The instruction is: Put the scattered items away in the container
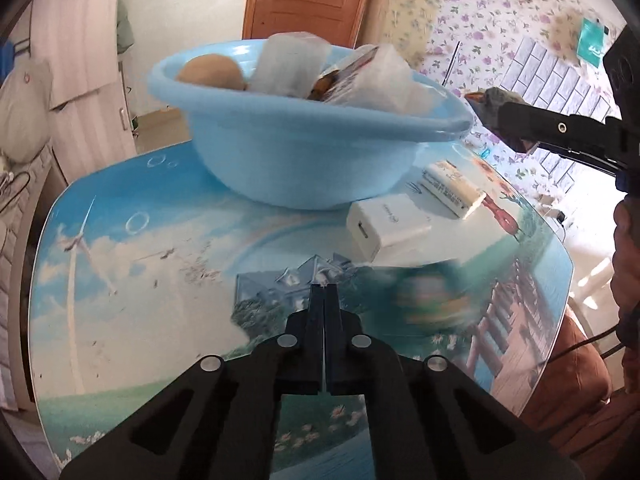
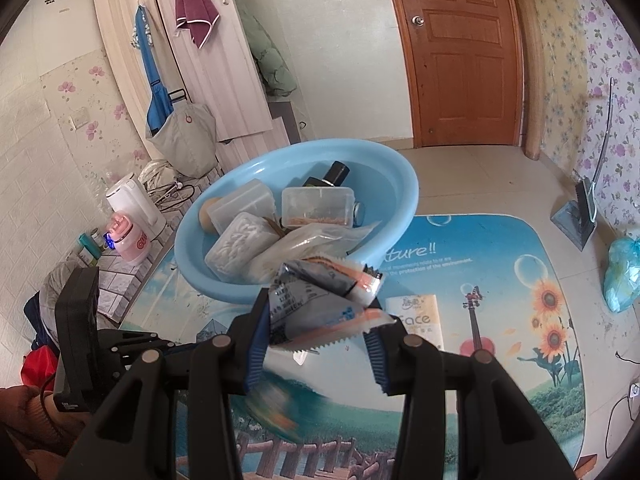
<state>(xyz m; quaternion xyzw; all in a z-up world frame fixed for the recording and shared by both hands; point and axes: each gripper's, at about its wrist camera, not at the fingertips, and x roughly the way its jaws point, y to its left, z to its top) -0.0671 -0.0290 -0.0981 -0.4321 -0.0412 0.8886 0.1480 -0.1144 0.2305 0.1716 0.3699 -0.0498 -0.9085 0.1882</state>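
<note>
The right gripper (image 2: pixel 320 334) has its ribbed blue pads spread wide, yet they pinch a crinkly foil snack packet (image 2: pixel 320 300), grey and orange with saw-tooth ends, which bulges up between them just short of the near rim of the basin (image 2: pixel 404 188). The left gripper (image 1: pixel 323 292) hangs low over the worktop (image 1: pixel 140 280) with its flat black fingers pressed together and nothing between them. The basin is a round, smooth, pale blue plastic tub standing at the far side of the glossy worktop, whose surface is printed with sky, a windmill, sunflowers and a wooden bridge. It is already heaped: translucent lidded boxes (image 2: pixel 318 206), a clear case of white cotton swabs (image 2: pixel 240 246), a dark bottle with a black cap (image 2: pixel 332 174), a rounded tan thing (image 1: pixel 212 72) and cellophane wrappers. Just beside the basin on the worktop lie a white rectangular charger block (image 1: pixel 388 228) and a long cream packet with print (image 1: pixel 452 188), the two touching or nearly so. Near the front of the worktop a green and orange item (image 1: pixel 432 300) is too blurred to tell.
</note>
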